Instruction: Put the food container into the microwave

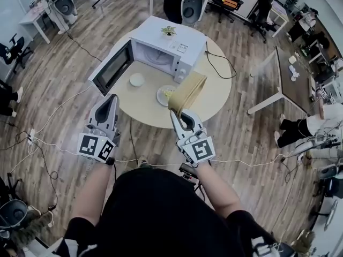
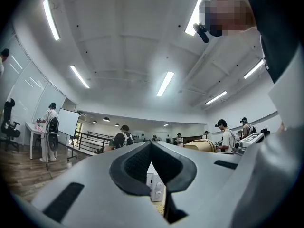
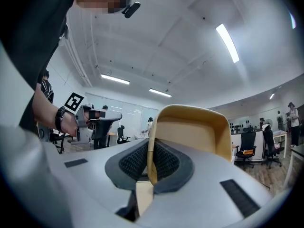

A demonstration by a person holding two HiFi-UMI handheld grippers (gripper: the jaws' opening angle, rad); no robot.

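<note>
Food container [image 3: 190,127] rim between right fingers [image 3: 167,161]

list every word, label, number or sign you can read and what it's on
No word or number is legible in any view.
Small sticker on top of the white box-shaped microwave: too small to read.
Black-and-white square markers on the left gripper and right gripper: patterns, no letters.
Tan rectangular food container in the right gripper's jaws: no print visible.

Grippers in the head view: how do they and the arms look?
Both left gripper and right gripper are grey, tapering to jaws with black textured pads. Each carries a white cube with black square markers. The person wears a black short-sleeved top.
</note>
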